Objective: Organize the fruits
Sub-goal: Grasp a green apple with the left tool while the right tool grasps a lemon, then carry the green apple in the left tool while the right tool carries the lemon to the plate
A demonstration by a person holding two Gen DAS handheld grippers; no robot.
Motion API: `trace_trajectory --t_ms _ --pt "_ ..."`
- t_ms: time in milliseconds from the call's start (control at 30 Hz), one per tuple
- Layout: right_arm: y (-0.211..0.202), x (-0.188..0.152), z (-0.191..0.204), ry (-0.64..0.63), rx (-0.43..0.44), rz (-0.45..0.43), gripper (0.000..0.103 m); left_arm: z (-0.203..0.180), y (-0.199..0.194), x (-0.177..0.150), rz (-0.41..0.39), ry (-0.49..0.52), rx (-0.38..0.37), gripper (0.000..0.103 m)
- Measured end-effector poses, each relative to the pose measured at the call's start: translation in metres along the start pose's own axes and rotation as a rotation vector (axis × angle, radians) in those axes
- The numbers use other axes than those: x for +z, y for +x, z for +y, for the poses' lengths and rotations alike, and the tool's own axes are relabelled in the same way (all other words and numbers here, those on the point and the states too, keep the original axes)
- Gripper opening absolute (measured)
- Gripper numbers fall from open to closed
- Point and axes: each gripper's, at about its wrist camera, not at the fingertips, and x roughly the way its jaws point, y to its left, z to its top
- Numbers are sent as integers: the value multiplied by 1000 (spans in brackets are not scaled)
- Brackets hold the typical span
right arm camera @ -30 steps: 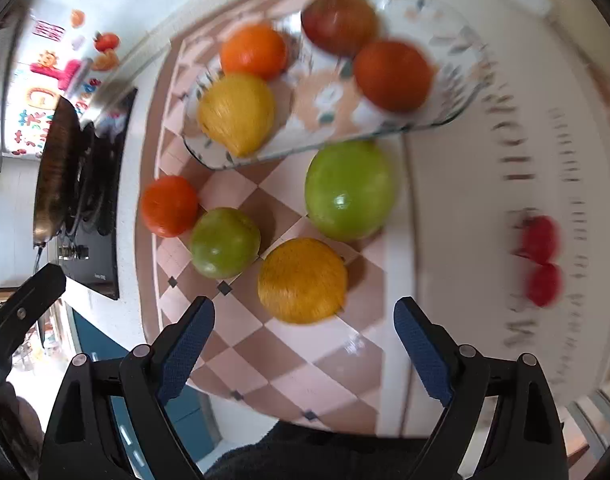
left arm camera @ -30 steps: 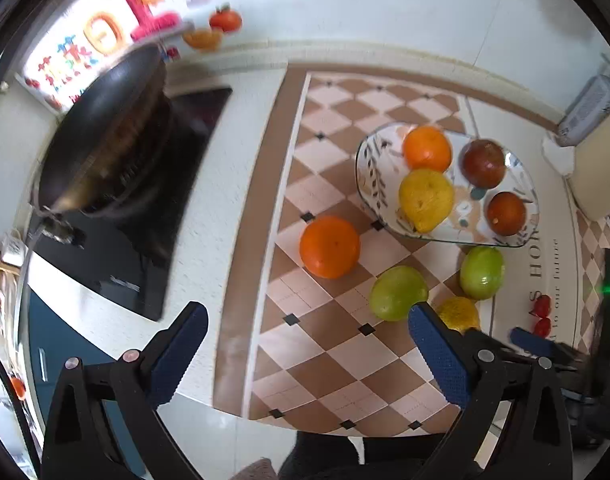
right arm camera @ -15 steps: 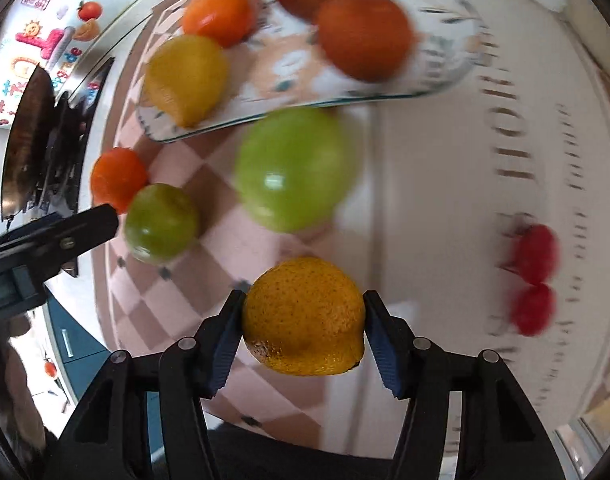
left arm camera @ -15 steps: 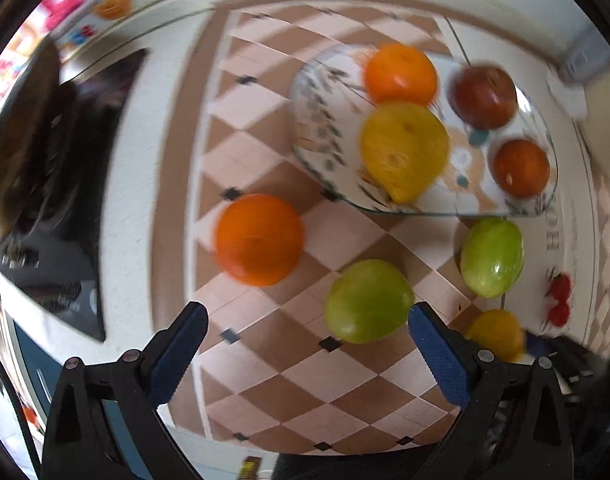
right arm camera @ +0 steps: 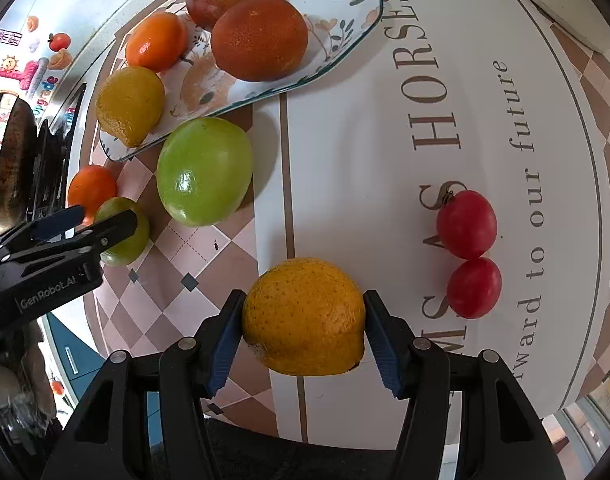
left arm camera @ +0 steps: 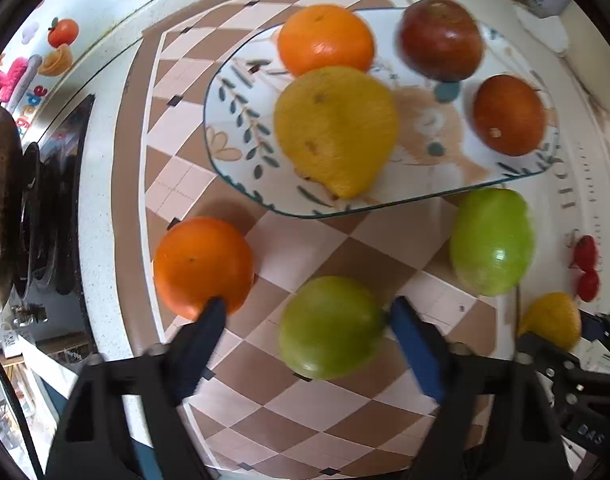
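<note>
Gathering loose fruit from the tabletop (right arm camera: 385, 140) onto the plate (right arm camera: 345, 12) at far left. Right tongs (right arm camera: 303, 330) gripping the near yellow orange (right arm camera: 303, 316); left tongs (left arm camera: 305, 320) closing, half wide, around the small green fruit (left arm camera: 331, 326), not yet pressing. Next: lifting both toward the plate. Reading "HORSES" and "to our future" on the mat (right arm camera: 485, 120), "GenRobot.AI" on the left tongs.

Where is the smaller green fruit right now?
In the left wrist view the smaller green fruit lies on the checkered mat, low centre, between the closing left hand-held gripper jaws, right of an orange.
</note>
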Motion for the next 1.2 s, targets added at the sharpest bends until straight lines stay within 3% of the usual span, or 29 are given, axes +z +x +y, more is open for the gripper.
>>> trace_trajectory --t_ms 67,100,400,667,833,1067,1200 --pt "-2 2 -2 -2 -2 4 61 -4 -4 -1 0 -7 -38 50" --pt "-3 2 -4 -4 -4 5 61 -5 -6 0 4 -5 -28 50" --pt "0 4 3 -20 -17 23 62 -8 -10 -11 -3 -36 -52 51" --pt "4 9 11 -37 -37 44 62 4 0 7 16 -26 -71 53" --pt "5 9 11 -34 -31 55 62 14 -1 10 45 -72 -120 52" --pt "3 13 2 -5 -12 64 62 25 15 12 115 -81 -205 59" --pt "2 15 1 -14 -16 63 62 25 18 13 100 -87 -198 58"
